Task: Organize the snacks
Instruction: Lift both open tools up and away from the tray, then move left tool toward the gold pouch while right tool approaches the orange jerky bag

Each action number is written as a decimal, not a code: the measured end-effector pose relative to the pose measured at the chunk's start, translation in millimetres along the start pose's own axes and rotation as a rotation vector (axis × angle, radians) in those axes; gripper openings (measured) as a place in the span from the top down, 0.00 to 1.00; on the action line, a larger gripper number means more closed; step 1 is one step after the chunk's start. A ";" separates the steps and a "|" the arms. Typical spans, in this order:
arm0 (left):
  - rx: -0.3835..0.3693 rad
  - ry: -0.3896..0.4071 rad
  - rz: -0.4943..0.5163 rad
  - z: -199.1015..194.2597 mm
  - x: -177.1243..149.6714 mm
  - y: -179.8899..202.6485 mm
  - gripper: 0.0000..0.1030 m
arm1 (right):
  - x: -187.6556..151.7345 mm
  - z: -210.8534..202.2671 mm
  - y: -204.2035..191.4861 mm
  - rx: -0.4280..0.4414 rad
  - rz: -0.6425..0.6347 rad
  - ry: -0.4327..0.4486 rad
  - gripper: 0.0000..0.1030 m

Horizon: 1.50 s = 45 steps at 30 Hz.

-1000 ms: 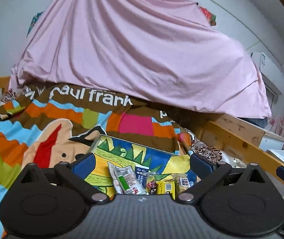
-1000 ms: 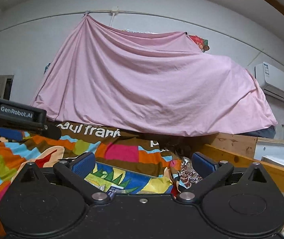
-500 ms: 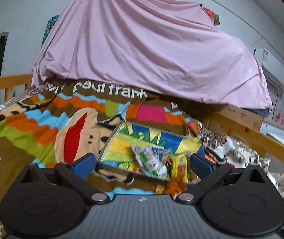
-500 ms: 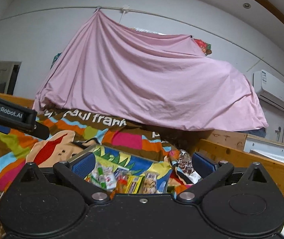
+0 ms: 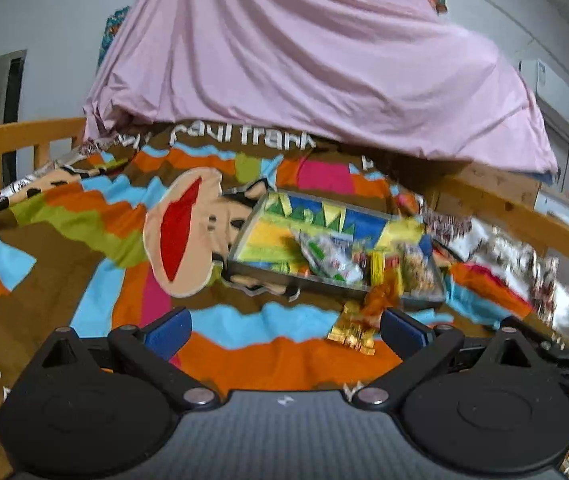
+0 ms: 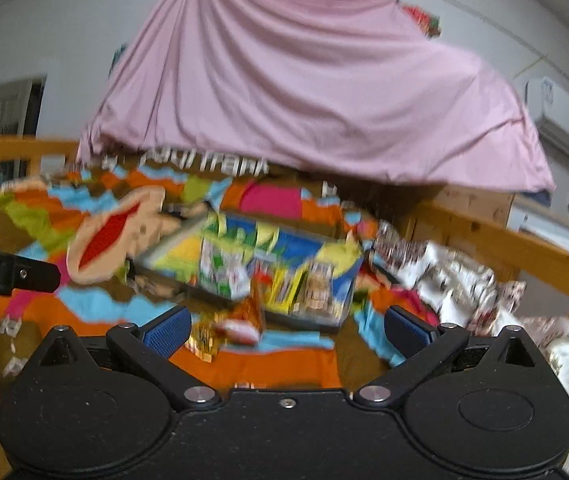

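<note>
A shallow tray (image 5: 252, 236) with a colourful printed bottom lies on the striped bedspread (image 5: 84, 264) and holds several snack packets (image 5: 332, 260). The tray also shows in the right wrist view (image 6: 182, 252), blurred, with snack packets (image 6: 284, 276) in it. An orange and gold wrapped snack (image 5: 360, 328) lies on the bedspread in front of the tray; it also shows in the right wrist view (image 6: 228, 328). My left gripper (image 5: 284, 328) is open and empty, short of the tray. My right gripper (image 6: 284, 330) is open and empty, short of the tray too.
A pink sheet (image 5: 304, 60) hangs over the back of the bed. A wooden bed rail (image 5: 516, 216) runs along the right and another (image 5: 12, 140) on the left. A crumpled patterned cloth (image 6: 464, 280) lies right of the tray. The left gripper's body (image 6: 8, 270) shows at the right view's left edge.
Both views have tilted down and pulled back, so more bedspread, the whole tray and the loose snack in front of it have come into sight. Both grippers stay open.
</note>
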<state>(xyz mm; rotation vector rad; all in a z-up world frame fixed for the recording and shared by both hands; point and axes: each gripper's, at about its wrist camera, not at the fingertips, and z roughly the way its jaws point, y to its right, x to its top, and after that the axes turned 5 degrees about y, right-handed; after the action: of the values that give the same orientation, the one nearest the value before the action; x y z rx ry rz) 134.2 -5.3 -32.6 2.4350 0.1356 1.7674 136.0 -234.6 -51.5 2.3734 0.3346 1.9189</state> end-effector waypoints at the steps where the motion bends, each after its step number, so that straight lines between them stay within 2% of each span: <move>1: -0.002 -0.020 0.010 2.8 -3.3 0.2 0.00 | -2.7 5.5 -2.6 -0.004 -0.018 -0.034 0.01; 4: -0.009 -0.069 0.029 10.2 -14.2 -1.4 0.00 | -8.0 16.6 -7.7 0.005 -0.041 -0.088 0.01; 8: -0.014 -0.116 0.015 18.2 -23.1 -7.6 0.00 | -11.6 21.2 -13.3 0.017 -0.059 -0.103 0.01; 18: 0.015 -0.155 0.007 32.2 -29.4 -15.6 0.00 | -12.0 30.9 -15.5 0.038 -0.071 -0.133 0.01; 26: 0.027 -0.168 0.013 43.4 -27.3 -15.7 0.00 | -12.1 47.7 -23.5 0.107 -0.179 -0.118 0.01; 33: 0.030 -0.176 0.042 58.1 -27.8 -10.9 0.00 | -9.2 60.5 -25.8 0.160 -0.221 -0.081 0.01; 41: -0.007 -0.180 0.101 82.6 -28.2 2.2 0.00 | -11.0 87.7 -13.6 0.163 -0.272 -0.056 0.01; 45: -0.049 -0.190 0.144 97.8 -28.0 12.5 0.00 | -10.0 107.1 1.1 0.148 -0.224 -0.075 0.01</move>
<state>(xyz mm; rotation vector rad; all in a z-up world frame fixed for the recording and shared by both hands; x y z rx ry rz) 218.5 -26.8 -86.9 2.6189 -0.1026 1.5583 238.4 -229.1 -84.1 2.3693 0.7261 1.7569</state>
